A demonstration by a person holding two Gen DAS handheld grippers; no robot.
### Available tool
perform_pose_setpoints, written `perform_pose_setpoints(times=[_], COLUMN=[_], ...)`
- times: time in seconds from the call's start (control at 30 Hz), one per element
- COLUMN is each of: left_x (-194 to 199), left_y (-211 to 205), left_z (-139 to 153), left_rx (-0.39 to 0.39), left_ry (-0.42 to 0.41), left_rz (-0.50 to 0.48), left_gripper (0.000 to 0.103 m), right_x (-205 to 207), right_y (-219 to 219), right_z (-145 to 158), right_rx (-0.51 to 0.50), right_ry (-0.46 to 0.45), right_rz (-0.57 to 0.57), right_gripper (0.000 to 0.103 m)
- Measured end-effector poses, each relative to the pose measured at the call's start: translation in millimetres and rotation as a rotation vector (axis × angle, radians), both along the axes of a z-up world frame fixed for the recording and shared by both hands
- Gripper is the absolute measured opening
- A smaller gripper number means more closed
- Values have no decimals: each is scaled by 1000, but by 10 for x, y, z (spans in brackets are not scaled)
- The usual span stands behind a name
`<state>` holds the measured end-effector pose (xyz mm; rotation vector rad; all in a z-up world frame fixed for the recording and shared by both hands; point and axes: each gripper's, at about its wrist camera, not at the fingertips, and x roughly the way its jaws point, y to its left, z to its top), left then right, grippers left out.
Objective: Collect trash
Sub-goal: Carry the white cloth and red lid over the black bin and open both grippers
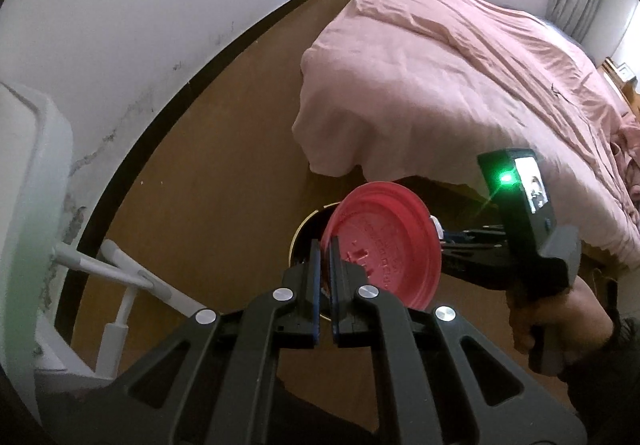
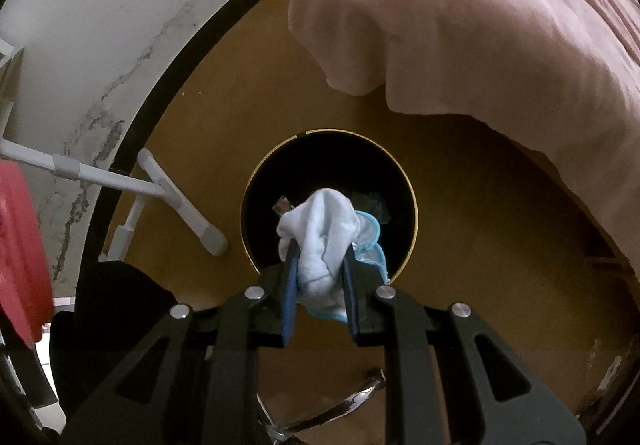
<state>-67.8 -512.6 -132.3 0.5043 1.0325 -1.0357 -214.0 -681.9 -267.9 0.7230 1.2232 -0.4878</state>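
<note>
Left wrist view first: my left tool (image 1: pixel 325 251) is pinched tight on the rim of a round red plastic lid (image 1: pixel 386 241) with raised lettering, and the lid stands on edge between the blue pads. Just behind the lid I can see a slice of a round black bin with a thin gold rim (image 1: pixel 301 231) standing on the brown wooden floor (image 1: pixel 208 149). To the right, a hand (image 1: pixel 556 321) grips the handle of the other rig, its small screen lit and a green light glowing. A bed under a rumpled pink cover (image 1: pixel 440 85) fills the upper right, and a white folding rack (image 1: pixel 120 277) leans by the scuffed white wall (image 1: pixel 120 5) on the left.

Over to the right wrist view: my right tool (image 2: pixel 320 249) is clamped on a crumpled white cloth with a light blue stitched edge (image 2: pixel 324 233), bunched between the two blue pads. It hangs directly above the mouth of the black bin (image 2: pixel 332 134), and I can make out some dark scraps inside, too dim to name. The red lid (image 2: pixel 20 245) shows blurred at the far left edge. The pink cover (image 2: pixel 480 25) droops over the bed's corner at upper right, the white rack's (image 2: pixel 176 201) foot rests on the floor (image 2: pixel 480 225) just left of the bin.
</note>
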Motion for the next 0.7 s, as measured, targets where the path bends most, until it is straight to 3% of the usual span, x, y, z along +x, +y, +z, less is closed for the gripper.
perform_pose_setpoints(times=[0.07, 0.13, 0.17, 0.47, 0.7], left_x=[17, 45, 54, 66, -60], left_y=[-34, -95, -100, -365, -656], left_z=[-31, -90, -104, -347, -560], left_rx=[11, 19, 22, 51, 54], left_ry=[6, 16, 20, 73, 117], left_rz=[1, 5, 5, -9, -73], left_gripper=[2, 2, 2, 2, 2], right_x=[-17, -31, -45, -192, -472], right_y=[-30, -52, -60, -233, -427], right_z=[-12, 4, 30, 203, 374], right_rx=[3, 4, -2, -26, -54], right_ry=[-10, -26, -41, -89, -118], right_rz=[-7, -19, -27, -105, -213], right_gripper=[26, 61, 66, 66, 66])
